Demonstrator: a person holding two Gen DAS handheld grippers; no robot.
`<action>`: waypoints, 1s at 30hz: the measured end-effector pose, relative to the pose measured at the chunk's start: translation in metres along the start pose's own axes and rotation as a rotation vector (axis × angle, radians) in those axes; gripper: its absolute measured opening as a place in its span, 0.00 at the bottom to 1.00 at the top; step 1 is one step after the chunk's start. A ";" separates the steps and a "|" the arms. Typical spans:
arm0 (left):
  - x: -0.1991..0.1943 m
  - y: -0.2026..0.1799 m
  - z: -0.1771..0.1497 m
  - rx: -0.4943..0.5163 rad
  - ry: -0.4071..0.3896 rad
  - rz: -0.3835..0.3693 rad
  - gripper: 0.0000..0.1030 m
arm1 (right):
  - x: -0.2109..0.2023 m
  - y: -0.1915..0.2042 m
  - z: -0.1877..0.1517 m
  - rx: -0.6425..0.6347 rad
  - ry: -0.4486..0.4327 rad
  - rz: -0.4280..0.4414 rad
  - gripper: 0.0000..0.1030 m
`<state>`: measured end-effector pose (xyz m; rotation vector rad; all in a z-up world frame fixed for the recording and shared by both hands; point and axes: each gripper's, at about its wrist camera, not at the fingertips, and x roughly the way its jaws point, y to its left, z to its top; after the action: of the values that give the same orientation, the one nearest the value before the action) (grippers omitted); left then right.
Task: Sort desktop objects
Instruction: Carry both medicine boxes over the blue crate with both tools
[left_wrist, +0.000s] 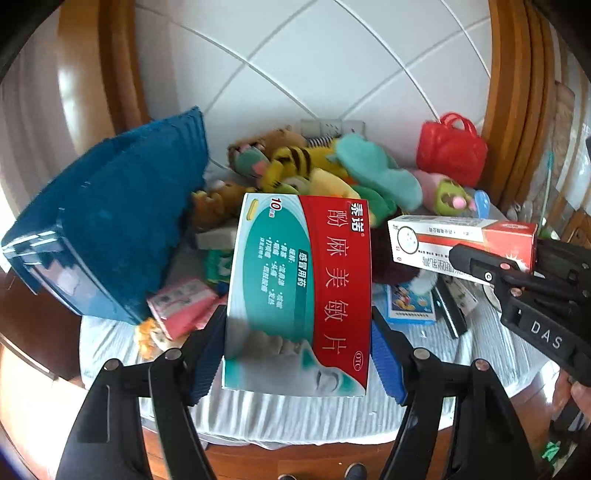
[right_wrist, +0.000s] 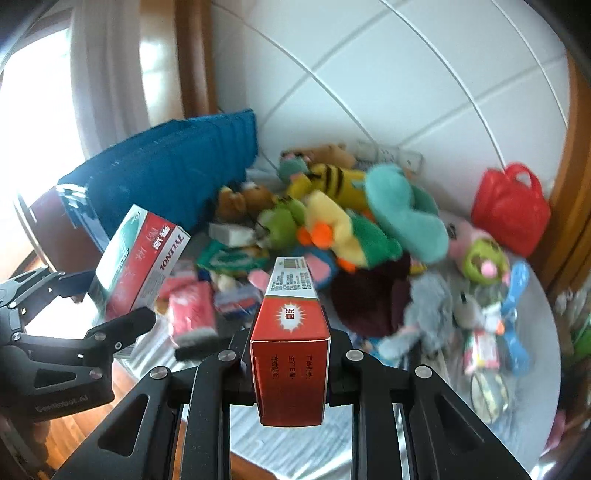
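At the far left, the blue bin (left_wrist: 110, 229) stands tilted on the table edge, its open side facing away from the cameras; what lies inside cannot be seen.

The left gripper (left_wrist: 299, 347) pinches the teal-and-red medicine box (left_wrist: 299, 295) between its ribbed blue pads (left_wrist: 207, 354), held clear above the white tablecloth (left_wrist: 295, 413). The pads bear on the two long edges of the carton. Judged from this, grip pressure should stay light enough not to crush the card, and the box should travel level so it does not pivot between the pads.

The right gripper (right_wrist: 290, 363) clamps the narrow red-and-white carton (right_wrist: 291, 332) at its rear end, the length projecting forward. A long overhang of this kind is likely to swing, so slow, straight motion is advisable. Both cartons are airborne just beside each other; keep them apart in transit.

Behind them lie the plush toys (left_wrist: 325, 173), and at the far right the red toy handbag (left_wrist: 452, 149).

Legible writing: the left box shows "10", "OTC" and large Chinese characters, with "TYLENOL" on its side panel in the right wrist view. The right gripper body reads "DAS". Print on the narrow carton is too small to read.
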<state>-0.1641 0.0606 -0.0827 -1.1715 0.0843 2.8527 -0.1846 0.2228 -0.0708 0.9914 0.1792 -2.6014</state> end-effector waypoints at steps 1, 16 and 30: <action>-0.005 0.008 0.002 -0.001 -0.011 0.006 0.69 | -0.001 0.006 0.005 -0.008 -0.008 0.003 0.22; -0.049 0.135 0.016 -0.037 -0.090 0.090 0.69 | 0.005 0.123 0.079 -0.093 -0.108 0.057 0.22; -0.061 0.233 0.051 -0.180 -0.152 0.270 0.69 | 0.038 0.214 0.169 -0.255 -0.206 0.241 0.22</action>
<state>-0.1735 -0.1697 0.0033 -1.0361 -0.0237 3.2365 -0.2377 -0.0275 0.0312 0.6124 0.3097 -2.3672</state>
